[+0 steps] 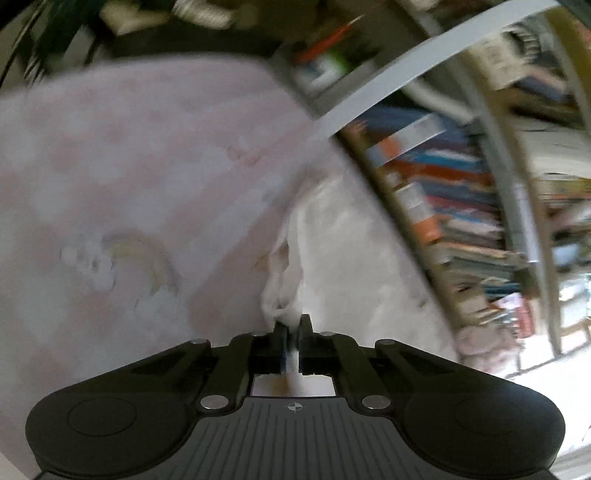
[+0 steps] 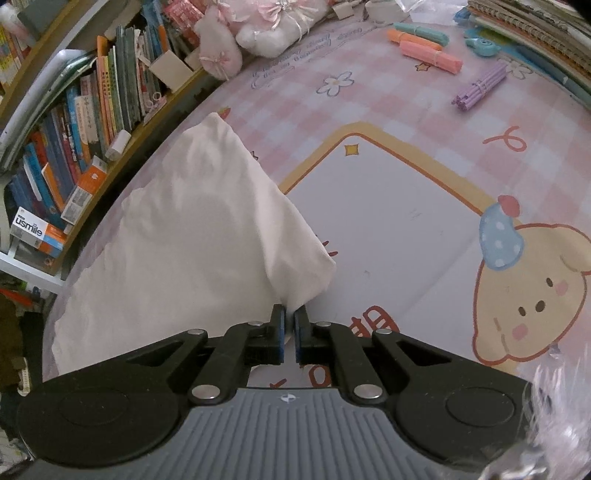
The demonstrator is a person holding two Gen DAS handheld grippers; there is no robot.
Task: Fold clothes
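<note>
So the right gripper [image 2: 290,325] is clamped down on a corner of the white cloth [image 2: 192,229], with the fabric pinched right between the two fingers and almost no gap left. From that pinch the cloth is spread away over the pink checked mat [image 2: 388,103], with one corner pointing toward the bookshelf [image 2: 74,122] and the near edge hanging off the mat's edge. Just beside the cloth, a yellow-framed white panel [image 2: 388,206] is printed on the mat, and a cartoon puppy [image 2: 532,295] in a blue dotted cap is printed beyond that, further from the cloth. At the far end of the mat, well apart from the cloth, bundles of orange, pink and teal sticks [image 2: 428,51] and a purple bundle [image 2: 480,88] are laid out, and a pink plush toy [image 2: 258,29] is parked near the bookshelf.

The left gripper [image 1: 293,332] is closed too, and a bunched bit of the same white cloth [image 1: 284,295] is caught between its fingers. That view is pretty blurred, so not much else can be made out: the cloth is seen trailing off over the mat [image 1: 129,166], and rows of books [image 1: 443,192] are visible past the cloth's far edge.
</note>
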